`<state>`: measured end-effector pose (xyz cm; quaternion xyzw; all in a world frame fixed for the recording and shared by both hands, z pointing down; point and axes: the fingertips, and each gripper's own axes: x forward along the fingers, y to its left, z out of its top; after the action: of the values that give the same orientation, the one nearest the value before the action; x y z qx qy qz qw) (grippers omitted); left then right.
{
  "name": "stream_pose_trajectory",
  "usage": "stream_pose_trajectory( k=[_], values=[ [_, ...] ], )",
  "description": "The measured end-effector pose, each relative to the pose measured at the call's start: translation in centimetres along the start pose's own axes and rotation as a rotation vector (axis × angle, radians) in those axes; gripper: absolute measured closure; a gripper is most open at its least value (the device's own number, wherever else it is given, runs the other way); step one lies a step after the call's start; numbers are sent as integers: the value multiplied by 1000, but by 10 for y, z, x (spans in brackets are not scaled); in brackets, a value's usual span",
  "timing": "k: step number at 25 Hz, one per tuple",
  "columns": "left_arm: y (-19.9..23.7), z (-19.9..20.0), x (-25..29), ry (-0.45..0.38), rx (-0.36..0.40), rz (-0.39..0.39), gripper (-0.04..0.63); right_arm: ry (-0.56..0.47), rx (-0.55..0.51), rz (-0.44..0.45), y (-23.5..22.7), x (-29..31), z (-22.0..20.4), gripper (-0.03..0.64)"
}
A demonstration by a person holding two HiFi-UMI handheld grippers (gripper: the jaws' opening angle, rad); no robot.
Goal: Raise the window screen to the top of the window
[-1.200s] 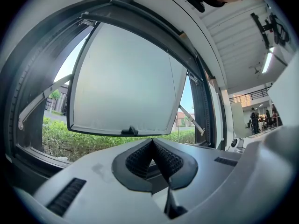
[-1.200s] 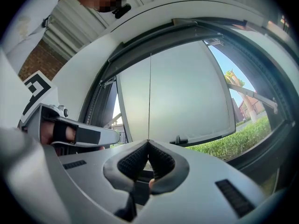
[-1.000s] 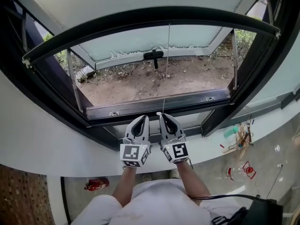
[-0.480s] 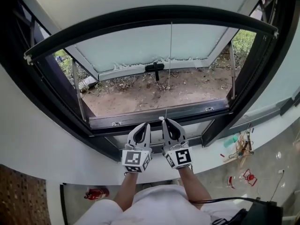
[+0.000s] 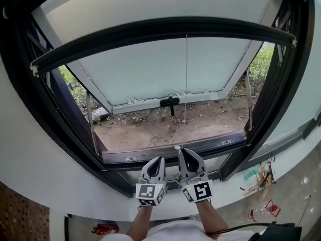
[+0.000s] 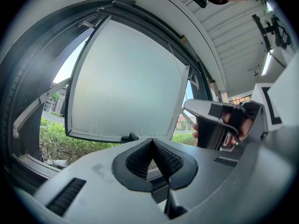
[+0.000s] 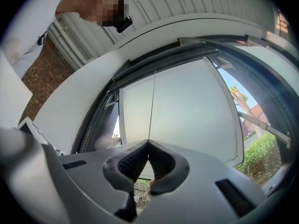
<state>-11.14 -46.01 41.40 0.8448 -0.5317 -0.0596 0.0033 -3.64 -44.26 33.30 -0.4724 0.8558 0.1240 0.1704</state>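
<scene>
The right claw [image 5: 178, 149] is closed on a thin pull cord [image 5: 186, 84], which is pinched at the very tips of the pads. In the right gripper view, the cord [image 7: 152, 106] is seen running straight up from the claw [image 7: 148, 142]. The left claw [image 5: 160, 159] is held just beside it, to its left. Its pads are pressed together with nothing between them, as the left gripper view [image 6: 151, 141] shows.

Well above both claws, the cord is joined to the dark bottom bar [image 5: 160, 30] of the window screen [image 5: 150, 6]. The bar is arched across the opening, short of the top. The mesh above it is probably there, though it can hardly be told from the pale pane behind.

Beyond the claws, a frosted sash [image 5: 165, 69] is swung outward, with a black handle [image 5: 169, 102] on its lower edge. Bare soil [image 5: 165, 127] and green shrubs [image 5: 261, 67] are seen outside. Directly ahead of the claws lies the dark lower frame rail [image 5: 165, 152], and a white curved wall [image 5: 40, 169] is spread below and to the left. On the floor [image 5: 291, 185], to the right of the claws, small items are scattered.
</scene>
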Motion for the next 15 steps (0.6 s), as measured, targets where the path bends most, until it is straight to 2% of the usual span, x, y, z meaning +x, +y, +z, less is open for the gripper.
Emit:
stream_pose_trajectory(
  k=[3, 9, 15],
  values=[
    [1, -2, 3, 0, 2, 0, 594, -41, 58, 41, 1, 6, 17, 614],
    [5, -5, 3, 6, -4, 10, 594, -139, 269, 109, -7, 16, 53, 614],
    [10, -13, 0, 21, -17, 21, 594, -247, 374, 182, 0, 13, 103, 614]
  ],
)
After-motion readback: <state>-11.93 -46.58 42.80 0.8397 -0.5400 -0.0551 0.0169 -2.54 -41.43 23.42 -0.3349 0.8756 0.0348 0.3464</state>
